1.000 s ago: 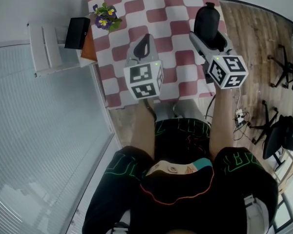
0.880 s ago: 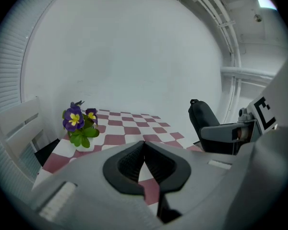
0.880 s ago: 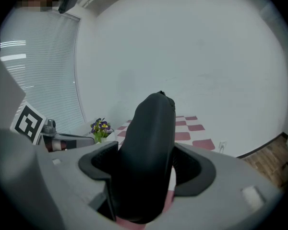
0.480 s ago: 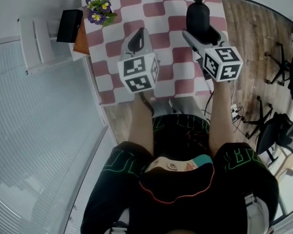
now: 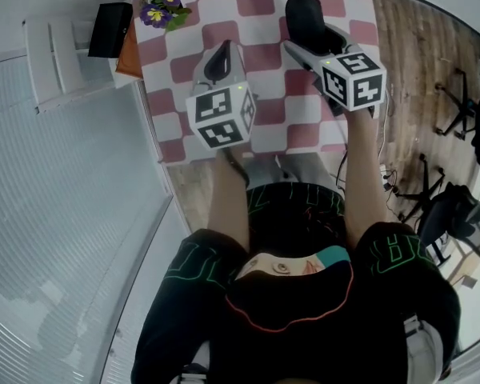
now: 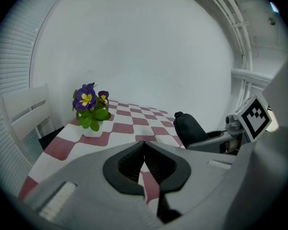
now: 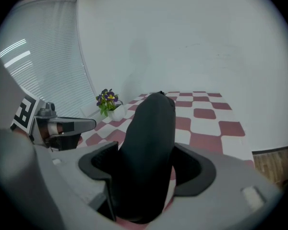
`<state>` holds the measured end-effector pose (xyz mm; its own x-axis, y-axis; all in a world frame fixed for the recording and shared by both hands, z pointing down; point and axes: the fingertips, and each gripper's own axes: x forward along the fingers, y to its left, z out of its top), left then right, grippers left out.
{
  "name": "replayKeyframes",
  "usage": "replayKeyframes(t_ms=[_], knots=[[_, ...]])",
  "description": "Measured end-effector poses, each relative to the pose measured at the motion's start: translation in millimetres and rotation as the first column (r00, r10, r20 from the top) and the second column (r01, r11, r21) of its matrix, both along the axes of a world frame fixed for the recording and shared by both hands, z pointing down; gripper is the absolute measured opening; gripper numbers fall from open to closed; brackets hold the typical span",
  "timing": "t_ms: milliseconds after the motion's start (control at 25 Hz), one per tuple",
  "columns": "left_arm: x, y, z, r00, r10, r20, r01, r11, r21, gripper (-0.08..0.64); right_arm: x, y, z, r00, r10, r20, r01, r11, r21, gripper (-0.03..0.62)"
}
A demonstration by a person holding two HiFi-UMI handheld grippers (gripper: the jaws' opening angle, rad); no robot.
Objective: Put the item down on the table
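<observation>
Your right tongs (image 7: 146,174) clamp the black item (image 7: 151,128) low on its body, its top jutting ahead over the checked counter (image 5: 260,6); it looks smooth, stiff, probably light; left tongs (image 6: 144,163) pinched together, empty.

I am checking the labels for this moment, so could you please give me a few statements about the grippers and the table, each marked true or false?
1. The right gripper is shut on a black item. True.
2. The left gripper holds the potted flowers. False: its jaws are together with nothing between them, and the potted flowers stand on the table.
3. The table is covered with a red-and-white checked cloth. True.
4. The potted flowers stand on the right gripper's side of the table. False: in the head view they stand at the far left corner, on the left gripper's side.
</observation>
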<state>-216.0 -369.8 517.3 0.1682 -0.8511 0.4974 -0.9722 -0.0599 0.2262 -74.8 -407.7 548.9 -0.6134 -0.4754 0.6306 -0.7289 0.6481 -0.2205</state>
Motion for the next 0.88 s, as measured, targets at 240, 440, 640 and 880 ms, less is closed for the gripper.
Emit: replayKeyframes(t_ms=[240, 440, 640, 880], knots=[[-4.7, 7.6, 9.8, 1.000, -0.019, -0.004, 0.019, 1.000, -0.021, 0.009, -13.1, 0.6, 23.9, 0.994, -0.074, -0.085, 0.069, 0.996, -0.056, 0.351], [-9.4, 9.3, 8.8, 0.999, -0.042, 0.000, 0.042, 0.999, -0.019, 0.009, -15.1, 11.0, 50.8, 0.984, -0.103, -0.143, 0.084, 0.988, -0.131, 0.354], [-10.7, 11.6, 11.9, 0.998, -0.059, 0.002, 0.059, 0.998, -0.028, 0.009, -20.4, 17.0, 66.2, 0.973, -0.132, -0.191, 0.108, 0.986, -0.131, 0.341], [-2.1, 14.1, 12.2, 0.998, -0.064, 0.011, 0.064, 0.998, -0.029, 0.009, -21.8, 17.3, 66.1, 0.970, -0.147, -0.193, 0.124, 0.984, -0.125, 0.341]])
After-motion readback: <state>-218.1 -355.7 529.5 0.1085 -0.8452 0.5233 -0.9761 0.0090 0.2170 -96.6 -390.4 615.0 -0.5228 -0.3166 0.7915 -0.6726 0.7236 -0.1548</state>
